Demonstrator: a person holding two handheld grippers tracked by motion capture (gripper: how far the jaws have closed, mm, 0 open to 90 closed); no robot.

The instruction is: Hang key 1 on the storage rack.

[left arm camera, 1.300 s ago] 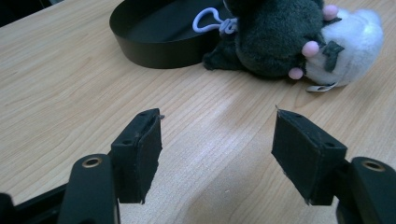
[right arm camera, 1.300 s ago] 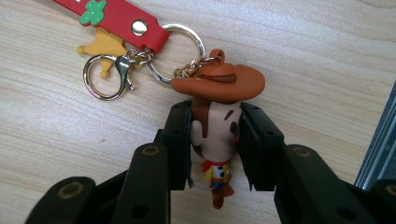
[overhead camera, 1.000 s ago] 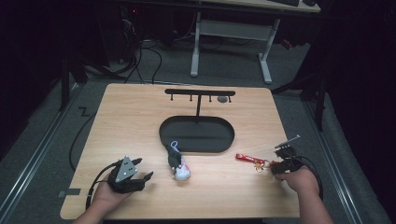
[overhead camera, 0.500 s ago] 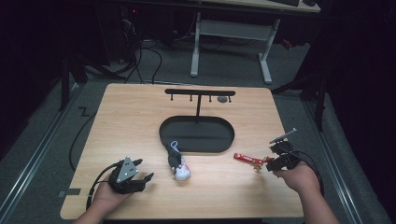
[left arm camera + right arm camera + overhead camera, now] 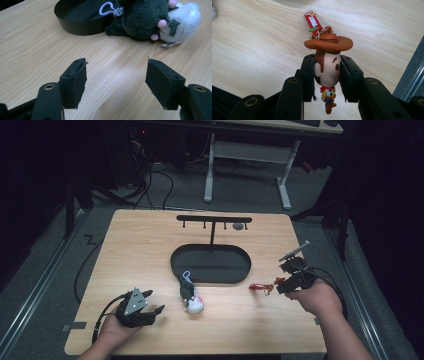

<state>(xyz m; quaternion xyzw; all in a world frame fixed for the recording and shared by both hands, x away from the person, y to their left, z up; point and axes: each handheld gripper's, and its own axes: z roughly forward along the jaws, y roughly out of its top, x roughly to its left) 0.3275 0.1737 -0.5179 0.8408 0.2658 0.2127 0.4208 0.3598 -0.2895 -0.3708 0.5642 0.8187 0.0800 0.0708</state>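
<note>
Cowboy keychain figure [image 5: 327, 68]: small, light, rubbery-looking, pinched at the head by the right tongs [image 5: 327, 75], just above the bench [image 5: 150, 250]; red strap [image 5: 313, 22] dangling loose. Best held by that firm head, probably. Against the earlier frames: lifted and drawn nearer the right edge. Left tongs [image 5: 117, 82] agape, empty, near the plush toy [image 5: 147, 20] beside the black tray [image 5: 82, 25].

Counts: 1 counter [image 5: 150, 250]. 1 black oval tray [image 5: 210, 272], 1 T-shaped hanger rack [image 5: 214, 220] standing in it. 2 keychain toys: 1 plush [image 5: 191, 297], 1 cowboy figure [image 5: 327, 67] with red strap. 2 claws: left claw [image 5: 152, 302], right claw [image 5: 280, 282].
</note>
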